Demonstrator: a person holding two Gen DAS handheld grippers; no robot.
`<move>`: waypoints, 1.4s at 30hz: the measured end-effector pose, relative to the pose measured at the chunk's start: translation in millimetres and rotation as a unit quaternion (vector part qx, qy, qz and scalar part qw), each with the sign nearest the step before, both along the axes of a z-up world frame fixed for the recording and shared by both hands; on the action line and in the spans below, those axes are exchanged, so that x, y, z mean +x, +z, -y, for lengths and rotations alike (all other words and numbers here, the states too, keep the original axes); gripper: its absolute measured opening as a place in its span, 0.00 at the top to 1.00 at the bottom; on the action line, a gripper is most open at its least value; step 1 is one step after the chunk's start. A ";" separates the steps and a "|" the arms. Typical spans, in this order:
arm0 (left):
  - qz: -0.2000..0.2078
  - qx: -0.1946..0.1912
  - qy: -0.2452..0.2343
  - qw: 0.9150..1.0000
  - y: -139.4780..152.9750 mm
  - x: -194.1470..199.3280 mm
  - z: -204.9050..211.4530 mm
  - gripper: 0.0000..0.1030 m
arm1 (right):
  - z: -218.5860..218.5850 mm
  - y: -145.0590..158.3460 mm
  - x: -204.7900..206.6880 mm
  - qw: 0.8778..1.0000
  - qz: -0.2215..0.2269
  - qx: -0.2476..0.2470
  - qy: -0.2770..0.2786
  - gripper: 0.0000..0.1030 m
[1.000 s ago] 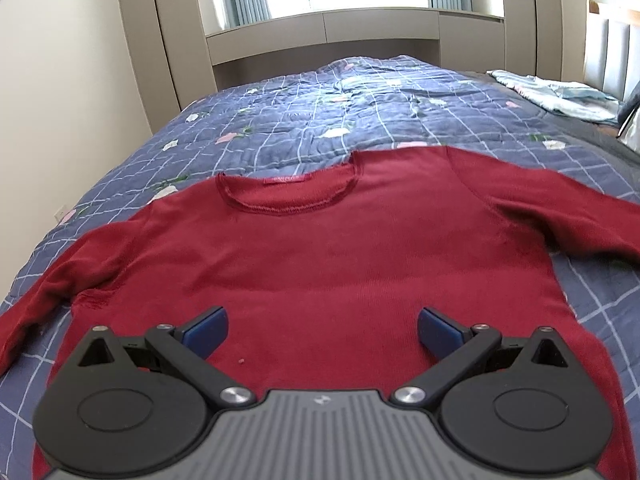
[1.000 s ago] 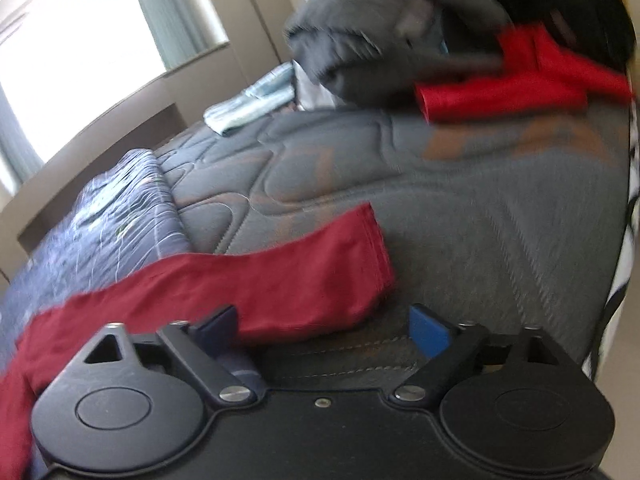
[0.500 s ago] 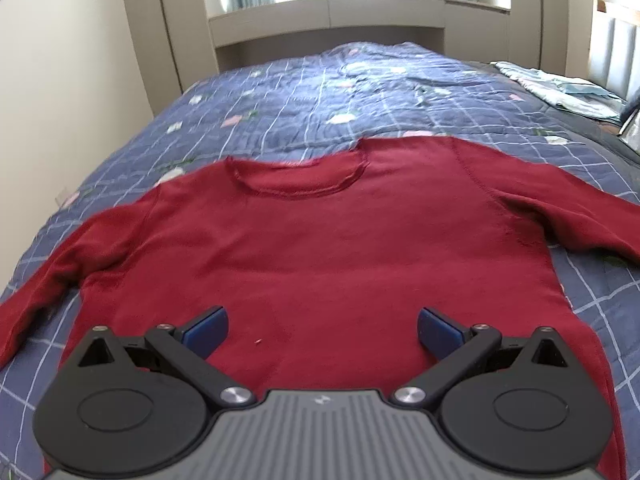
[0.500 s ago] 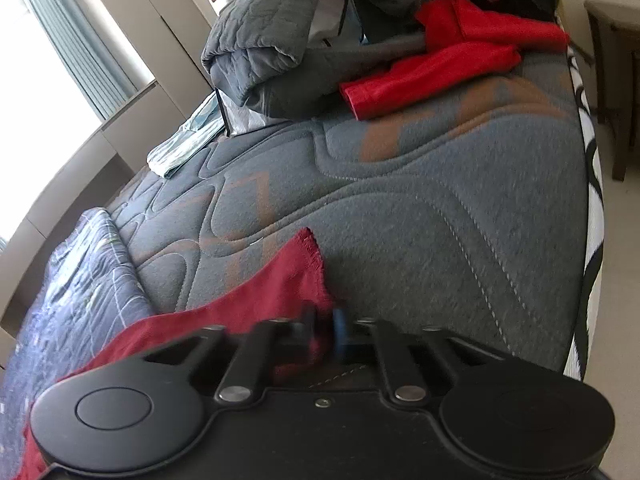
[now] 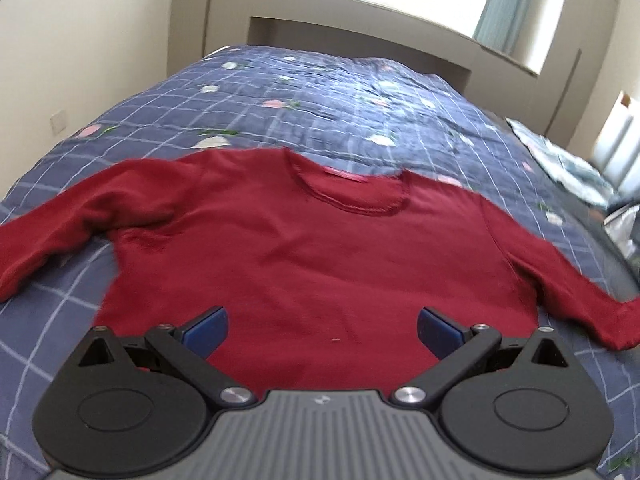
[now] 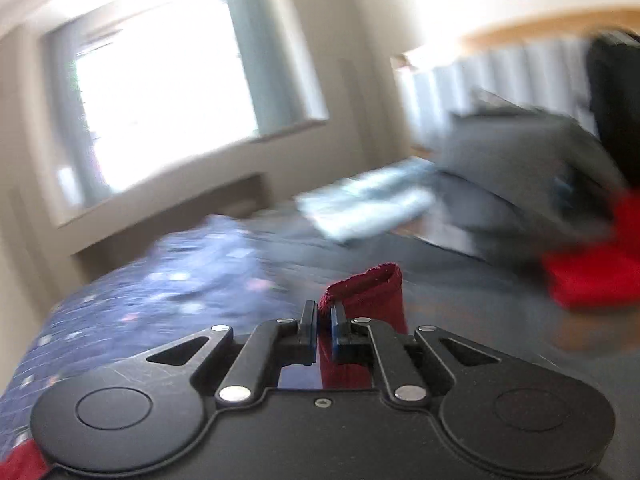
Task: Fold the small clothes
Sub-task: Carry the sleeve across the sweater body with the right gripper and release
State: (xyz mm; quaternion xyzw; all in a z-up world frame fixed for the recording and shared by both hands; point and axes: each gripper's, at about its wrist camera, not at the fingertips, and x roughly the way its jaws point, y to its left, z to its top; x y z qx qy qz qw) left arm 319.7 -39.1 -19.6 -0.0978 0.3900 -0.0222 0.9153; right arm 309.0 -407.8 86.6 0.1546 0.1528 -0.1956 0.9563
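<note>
Dark red knitted long-sleeved sweater (image 5: 320, 248) lies flat, front up, on the blue checked quilt (image 5: 320, 92), nothing folded yet: my right claw (image 6: 325, 330) is clenched on one sleeve cuff (image 6: 368, 288), lifted off that quilt, while my left claw (image 5: 320, 322) hangs spread over the hem.

Your right tool (image 6: 324, 330): clamped on the red sleeve cuff (image 6: 370, 294), lifted off the bed (image 6: 460, 292).
Your background: blurred; bright red garment (image 6: 592, 276) far right.

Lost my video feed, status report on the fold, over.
Left gripper open, above red sweater hem. Right gripper shut on sleeve cuff, lifted. Nothing blocking sweater body.
</note>
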 end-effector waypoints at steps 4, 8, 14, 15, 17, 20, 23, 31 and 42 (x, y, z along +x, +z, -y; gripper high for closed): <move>0.013 -0.014 0.018 1.000 8.5 -9.4 -31.4 0.01 | -76.6 29.7 50.6 0.993 0.020 -0.039 0.107 0.94; 0.029 -0.022 0.048 0.998 20.0 -20.9 -65.3 0.01 | -155.5 40.8 90.1 0.977 0.028 -0.064 0.202 0.94; 0.043 -0.020 0.102 0.994 30.8 -34.1 -115.6 0.01 | -279.4 20.7 124.4 0.942 0.014 -0.085 0.325 0.94; 0.044 -0.019 0.113 0.993 31.5 -37.3 -124.9 0.01 | -300.8 11.9 128.3 0.935 0.007 -0.091 0.343 0.94; 0.043 -0.017 0.130 0.991 30.7 -40.6 -141.0 0.01 | -336.9 -3.8 136.3 0.926 -0.012 -0.090 0.367 0.94; 0.038 -0.015 0.151 0.988 27.0 -47.4 -161.3 0.01 | -376.7 -38.0 140.3 0.912 -0.058 -0.069 0.400 0.94; 0.031 -0.016 0.166 0.986 21.8 -51.1 -176.6 0.01 | -411.0 -78.6 136.7 0.897 -0.106 -0.076 0.423 0.94; 0.020 -0.013 0.178 0.984 12.5 -49.1 -185.5 0.01 | -439.1 -126.8 136.3 0.868 -0.168 -0.100 0.457 0.93; 0.035 0.007 0.150 0.988 11.6 -2.9 -160.8 0.00 | -361.0 -98.8 112.1 0.872 -0.121 -0.085 0.467 0.08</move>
